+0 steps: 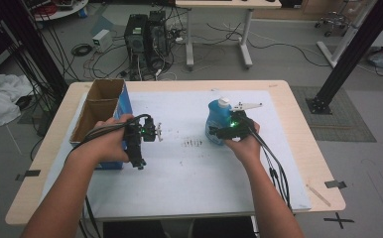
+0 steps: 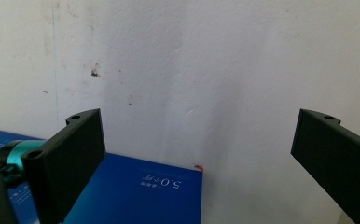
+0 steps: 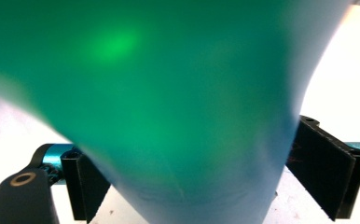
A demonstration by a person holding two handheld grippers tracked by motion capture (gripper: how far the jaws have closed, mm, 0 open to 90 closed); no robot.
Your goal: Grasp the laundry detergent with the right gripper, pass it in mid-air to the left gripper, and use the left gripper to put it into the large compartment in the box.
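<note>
The right tool (image 1: 227, 130) has its jaws set either side of the blue bottle (image 1: 216, 121), which stands upright a little right of the middle of the tabletop (image 1: 298, 148); in the right gripper view the bottle's body runs from one jaw to the other, so the grip looks closed on it, though the contact itself is blurred. The risk I judge greatest is a slip: the body looks smooth and rounded, and held low it could tip or twist when lifted. The left tool (image 1: 139, 144) hangs wide open and empty just beside the cardboard box (image 1: 100, 106) at the left edge, and a careless swing could knock that box off.
</note>
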